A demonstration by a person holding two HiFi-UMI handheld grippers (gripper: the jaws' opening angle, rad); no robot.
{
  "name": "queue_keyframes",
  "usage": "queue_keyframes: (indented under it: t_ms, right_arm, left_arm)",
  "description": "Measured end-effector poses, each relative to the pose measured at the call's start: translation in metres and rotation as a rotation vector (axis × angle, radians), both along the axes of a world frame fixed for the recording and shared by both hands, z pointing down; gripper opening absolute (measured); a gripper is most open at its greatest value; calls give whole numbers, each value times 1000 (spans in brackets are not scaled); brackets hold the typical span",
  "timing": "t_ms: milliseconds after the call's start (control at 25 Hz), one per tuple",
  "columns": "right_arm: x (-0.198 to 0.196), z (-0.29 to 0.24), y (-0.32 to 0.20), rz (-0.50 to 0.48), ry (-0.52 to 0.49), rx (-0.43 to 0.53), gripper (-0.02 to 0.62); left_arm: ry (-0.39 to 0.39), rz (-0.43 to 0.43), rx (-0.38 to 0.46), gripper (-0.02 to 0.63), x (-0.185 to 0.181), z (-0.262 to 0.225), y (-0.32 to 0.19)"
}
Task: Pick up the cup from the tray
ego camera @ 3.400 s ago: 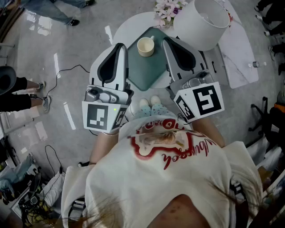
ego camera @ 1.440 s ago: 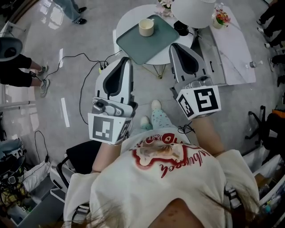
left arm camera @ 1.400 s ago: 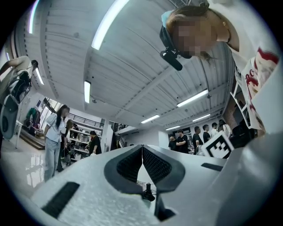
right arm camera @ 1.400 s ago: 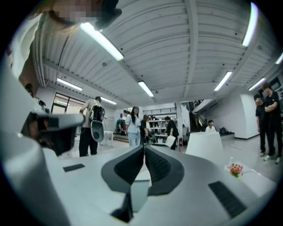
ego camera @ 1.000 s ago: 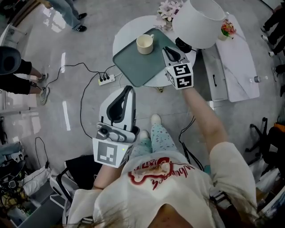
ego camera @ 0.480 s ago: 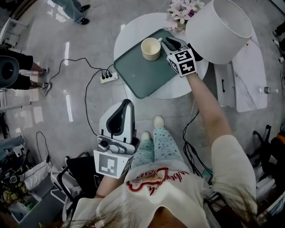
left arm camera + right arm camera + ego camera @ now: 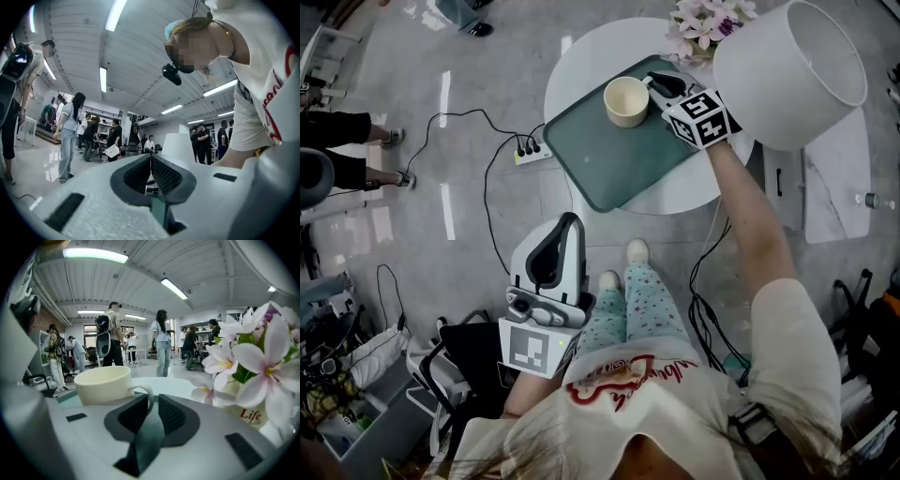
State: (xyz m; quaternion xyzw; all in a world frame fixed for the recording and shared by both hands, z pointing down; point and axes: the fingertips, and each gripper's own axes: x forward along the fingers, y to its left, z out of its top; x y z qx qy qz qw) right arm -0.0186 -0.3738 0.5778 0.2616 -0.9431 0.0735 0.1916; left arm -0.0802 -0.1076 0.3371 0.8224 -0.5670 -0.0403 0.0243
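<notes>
The cream cup [image 7: 626,101] stands upright at the far end of the green tray [image 7: 619,164] on the round white table [image 7: 579,66]. My right gripper [image 7: 653,83] lies at the cup's right side, reaching toward its handle. Seen from the right gripper view, the cup [image 7: 104,383] is just ahead and its handle [image 7: 147,395] sits at the mouth of the right gripper [image 7: 153,400], whose jaws stand narrowly open, not clamped. My left gripper [image 7: 568,219] hangs low by the person's left leg, far from the table, jaws shut on nothing [image 7: 150,159].
A big white lampshade [image 7: 792,75] stands right of the tray, close to my right arm. Pink flowers [image 7: 705,19] in a pot [image 7: 248,416] crowd the table's far right. A power strip [image 7: 530,152] and cables lie on the floor. People stand around.
My right gripper has stretched out from near the body to the tray and closed in on the cup's handle. The left gripper has dropped back beside the leg.
</notes>
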Motion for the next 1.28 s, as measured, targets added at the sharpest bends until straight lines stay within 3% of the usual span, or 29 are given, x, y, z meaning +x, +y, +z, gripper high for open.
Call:
queue_keyframes:
  t_ms: [160, 400, 640, 920, 1280]
  right_arm:
    - [-7, -4, 1, -3, -38, 2, 51]
    - [7, -13, 15, 245, -115, -66, 41]
    - [18, -31, 57, 398, -83, -156, 43]
    - [23, -123, 119, 432, -127, -179, 43]
    - [39, -253, 222, 402, -216, -127, 43]
  left_arm:
    - [-14, -15, 19, 15, -6, 3, -4]
    - [-15, -30, 4, 15, -12, 4, -5]
    - [-25, -28, 18, 15, -13, -3, -1]
    - [-41, -49, 68, 15, -30, -30, 20]
    - [-61, -26, 100, 15, -40, -66, 61]
